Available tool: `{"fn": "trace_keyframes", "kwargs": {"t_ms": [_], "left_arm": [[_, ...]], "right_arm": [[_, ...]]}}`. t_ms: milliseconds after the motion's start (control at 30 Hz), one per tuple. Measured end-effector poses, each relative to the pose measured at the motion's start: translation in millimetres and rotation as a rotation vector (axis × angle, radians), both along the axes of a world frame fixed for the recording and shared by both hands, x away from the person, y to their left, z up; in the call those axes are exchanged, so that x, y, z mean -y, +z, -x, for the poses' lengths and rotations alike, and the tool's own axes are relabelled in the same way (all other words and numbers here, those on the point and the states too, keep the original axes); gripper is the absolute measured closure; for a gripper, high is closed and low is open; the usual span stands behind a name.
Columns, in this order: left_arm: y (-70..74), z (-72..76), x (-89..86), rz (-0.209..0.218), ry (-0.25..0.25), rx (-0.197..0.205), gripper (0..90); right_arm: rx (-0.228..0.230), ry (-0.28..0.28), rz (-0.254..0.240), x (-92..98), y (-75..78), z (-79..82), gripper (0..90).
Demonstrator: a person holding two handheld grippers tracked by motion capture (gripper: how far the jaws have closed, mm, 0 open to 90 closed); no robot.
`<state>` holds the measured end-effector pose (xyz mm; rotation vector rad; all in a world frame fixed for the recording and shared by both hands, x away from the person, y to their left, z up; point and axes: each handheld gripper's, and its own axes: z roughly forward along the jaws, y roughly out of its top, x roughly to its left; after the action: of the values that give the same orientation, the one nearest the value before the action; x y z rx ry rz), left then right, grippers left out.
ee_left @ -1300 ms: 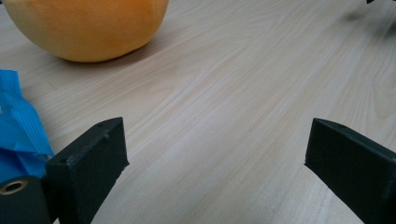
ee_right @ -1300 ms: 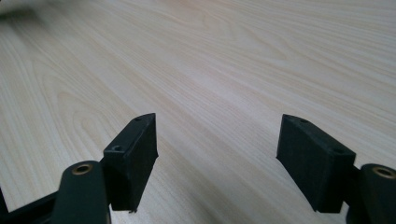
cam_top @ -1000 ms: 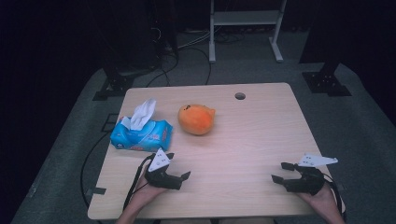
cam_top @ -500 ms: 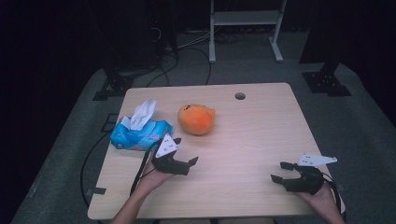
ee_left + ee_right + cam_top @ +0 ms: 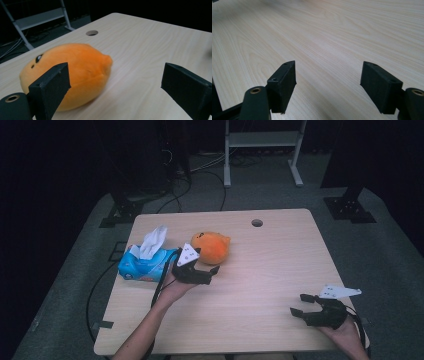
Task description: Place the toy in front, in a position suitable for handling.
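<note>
Here the left gripper (image 5: pixel 212 268), a black two-jaw tool with a grey three-cornered plate on top, sits at about ten o'clock of the pale wooden table (image 5: pixel 280 255) in the high view, carried on the person's left hand (image 5: pixel 175 287). Its jaws are spread wide and hold nothing. In the left gripper view (image 5: pixel 113 86) the soft orange plush toy (image 5: pixel 67 72), lemon-shaped with a small dark stitched eye, lies on its side on the tabletop (image 5: pixel 150 37); one jaw stands in front of the toy's near flank, the other well off at three o'clock over bare wood, and whether the first jaw touches the plush cannot be told. From above, the orange plush toy (image 5: pixel 212 247) lies at about eleven o'clock of the table's middle, just beyond the jaw tips at their one o'clock.

Just beside that gripper, at its nine o'clock, is a light blue soft pack of tissues (image 5: pixel 145 265) with a white tissue (image 5: pixel 154 240) standing up out of its top. A round cable hole (image 5: pixel 257 223) pierces the tabletop at twelve o'clock, near the far edge.

The right gripper (image 5: pixel 299 305), of the same black make, rests low at about five o'clock of the table, well apart from the toy, in the person's right hand (image 5: pixel 345 335). In the right gripper view (image 5: pixel 328 75) its jaws are wide apart with bare wood grain (image 5: pixel 332 37) between them and nothing in their grasp.
</note>
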<state>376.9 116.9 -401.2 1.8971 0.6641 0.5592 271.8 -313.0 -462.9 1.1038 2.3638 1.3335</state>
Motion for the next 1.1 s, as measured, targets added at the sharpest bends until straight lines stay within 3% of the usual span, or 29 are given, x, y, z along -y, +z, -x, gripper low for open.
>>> {"fn": "trace_keyframes", "kwargs": {"t_ms": [467, 567, 767, 1000, 1100], "left_arm": [[3.2, -51.3, 4.5, 0.042, 0.103, 0.015, 13.2], [4.6, -64.2, 8.8, 0.032, 0.117, 0.01, 13.2], [0.2, -84.4, 15.4, 0.04, 0.132, -0.038, 14.2], [-15.9, -93.5, 20.2, 0.016, 0.152, -0.076, 21.2], [-22.3, -92.6, 23.1, -0.005, 0.162, -0.075, 25.0]], "right_arm": [[-0.004, 0.006, 0.009, -1.1, -1.2, -0.4, 27.5], [-0.001, 0.011, 0.005, -1.2, -1.0, -0.4, 27.4], [-0.003, 0.018, 0.005, -1.9, -1.2, 0.1, 27.5], [-0.003, 0.024, 0.001, -1.4, -0.9, 1.3, 27.5], [-0.003, 0.026, 0.004, -1.9, -0.8, 1.8, 27.5]]}}
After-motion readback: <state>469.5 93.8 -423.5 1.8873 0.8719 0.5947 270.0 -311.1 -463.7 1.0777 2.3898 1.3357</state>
